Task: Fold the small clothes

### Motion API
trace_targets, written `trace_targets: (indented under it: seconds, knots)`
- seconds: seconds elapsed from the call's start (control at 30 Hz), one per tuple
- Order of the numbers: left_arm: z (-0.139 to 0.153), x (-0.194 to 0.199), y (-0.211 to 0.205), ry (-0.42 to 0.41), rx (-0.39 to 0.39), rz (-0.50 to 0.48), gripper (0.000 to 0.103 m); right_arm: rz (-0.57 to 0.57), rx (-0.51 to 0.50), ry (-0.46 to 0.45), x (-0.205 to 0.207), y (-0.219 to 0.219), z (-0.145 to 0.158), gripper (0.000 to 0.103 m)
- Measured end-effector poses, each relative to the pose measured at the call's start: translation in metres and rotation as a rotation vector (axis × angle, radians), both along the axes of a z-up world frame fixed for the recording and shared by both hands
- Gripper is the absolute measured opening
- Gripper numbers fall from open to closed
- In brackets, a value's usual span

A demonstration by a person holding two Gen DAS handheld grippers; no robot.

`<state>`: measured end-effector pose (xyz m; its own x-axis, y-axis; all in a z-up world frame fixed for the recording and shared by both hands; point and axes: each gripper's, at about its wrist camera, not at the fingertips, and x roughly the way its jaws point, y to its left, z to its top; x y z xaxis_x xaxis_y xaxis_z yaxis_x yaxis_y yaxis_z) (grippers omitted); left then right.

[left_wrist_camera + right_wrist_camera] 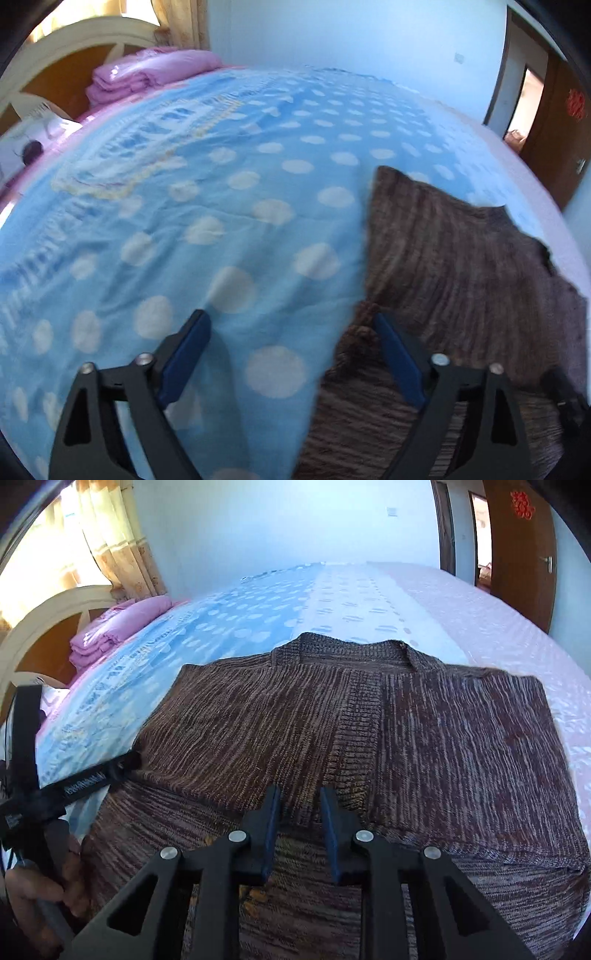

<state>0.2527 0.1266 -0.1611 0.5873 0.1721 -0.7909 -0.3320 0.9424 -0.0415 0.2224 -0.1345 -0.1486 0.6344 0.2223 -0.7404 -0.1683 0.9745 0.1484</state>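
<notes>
From the left wrist view, the left claw point(291, 332) is spread wide and grasps nothing. One blue finger point(186, 360) hangs over the blue spotted blanket point(221, 229) and the other sits over the edge of the brown knitted cardigan point(454, 258). I think it waits at the cardigan's side so it can pinch that edge for the next fold. Pink folded bedding point(147, 74) rests far off by the headboard, out of the way

From the right wrist view, the cardigan point(332, 720) lies flat on the bed point(480, 609), front up, collar away from us, so it is easy to fold. The right claw point(298, 805) is nearly clenched, with a small gap left between its blue fingers point(271, 834). It hovers right over the near fold of the knit, but I cannot tell if any cloth is pinched. At the left edge, a hand point(44, 882) holds the other claw's handle beside the cardigan
</notes>
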Motion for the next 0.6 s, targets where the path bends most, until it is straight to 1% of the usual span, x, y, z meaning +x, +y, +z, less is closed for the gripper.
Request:
trace_targets:
  seconds: [0.03,0.1,0.17,0.23,0.3,0.37,0.43,0.47,0.5,0.57,0.6]
  knots:
    - [-0.002,-0.001,0.002,0.002,-0.003,-0.01,0.099,-0.002,0.014,0.0,-0.002,-0.003,0.001,0.024]
    - [-0.005,0.0,0.007,0.007,-0.035,-0.01,0.101,-0.018,0.038,0.001,-0.008,-0.01,0.002,0.024]
    - [-0.007,0.0,0.01,0.011,-0.053,0.001,0.102,-0.02,0.053,0.018,-0.011,-0.014,-0.004,0.024]
    - [-0.007,-0.005,0.011,0.01,-0.048,0.011,0.102,-0.011,0.05,0.037,-0.014,-0.015,-0.008,0.024]
    - [-0.005,-0.017,0.011,-0.001,-0.064,0.005,0.102,-0.026,0.039,0.042,-0.02,-0.018,0.0,0.024]
    - [0.0,-0.031,0.018,-0.029,-0.109,-0.013,0.1,-0.052,0.054,0.009,-0.031,-0.026,0.012,0.024]
    - [0.009,-0.051,0.025,-0.087,-0.102,-0.005,0.1,-0.094,0.076,-0.038,-0.053,-0.045,0.031,0.024]
    - [0.015,-0.061,0.028,-0.127,-0.103,-0.019,0.1,-0.117,0.076,-0.059,-0.065,-0.056,0.039,0.024]
    - [0.019,-0.066,0.028,-0.144,-0.105,-0.032,0.1,-0.134,0.076,-0.071,-0.074,-0.064,0.044,0.026]
    - [0.029,-0.079,0.028,-0.179,-0.112,-0.09,0.1,-0.18,0.083,-0.089,-0.103,-0.085,0.056,0.031]
    - [0.034,-0.088,0.024,-0.192,-0.112,-0.145,0.1,-0.194,0.084,-0.095,-0.114,-0.091,0.059,0.032]
